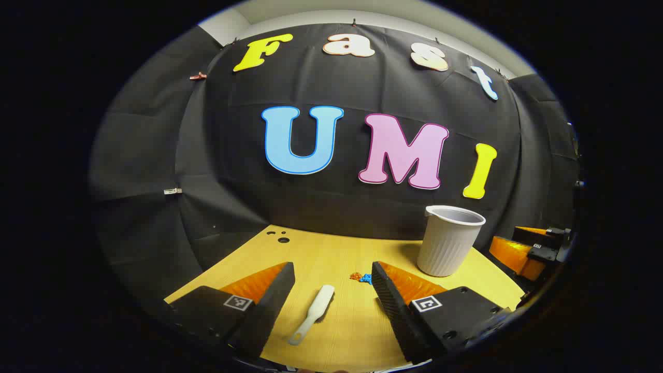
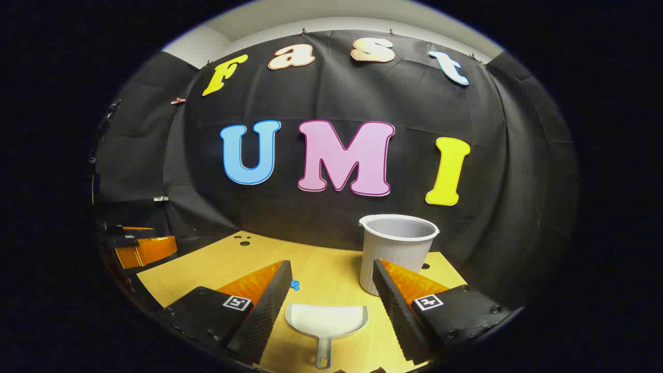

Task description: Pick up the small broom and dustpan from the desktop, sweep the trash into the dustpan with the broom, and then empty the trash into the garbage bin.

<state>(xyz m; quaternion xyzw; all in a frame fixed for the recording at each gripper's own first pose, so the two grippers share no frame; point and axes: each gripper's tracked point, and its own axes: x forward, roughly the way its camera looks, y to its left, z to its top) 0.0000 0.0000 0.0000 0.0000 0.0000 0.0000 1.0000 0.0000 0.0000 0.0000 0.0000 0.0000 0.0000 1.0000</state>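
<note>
Left gripper view: both tools untouched, grasps are where it can slip

Left gripper view shows the left gripper (image 1: 331, 295) spread wide above the desk (image 1: 342, 254), with nothing between its fingers. The broom (image 1: 314, 313) lies flat on the wood between them, handle end toward the camera, head pointing away and slightly right. The trash (image 1: 361, 277), a small orange and blue cluster, sits just beyond the broom and close beside the right-hand finger. The bin (image 1: 449, 241) stands upright farther right, and the other gripper shows at the far right edge.

In the right gripper view, the right gripper (image 2: 331, 298) is likewise spread and empty. The dustpan (image 2: 327, 320) rests on the desk between its fingers, handle toward the camera, mouth facing away. The bin (image 2: 398, 248) stands just behind the right-hand finger, and a blue scrap (image 2: 295, 284) peeks out by the left-hand finger.

Risks, as I judge them:
- The broom is thin and lies flat, so fingers closing at an angle may push it along the desk or pinch only its edge, letting it twist.
- A low approach by the left gripper could brush the trash and scatter it.
- The dustpan handle is narrow; an off-centre grip would let the pan droop and spill on the way to the bin.
- The right gripper works close to the bin, which looks light and could be tipped by a sideways bump.
</note>
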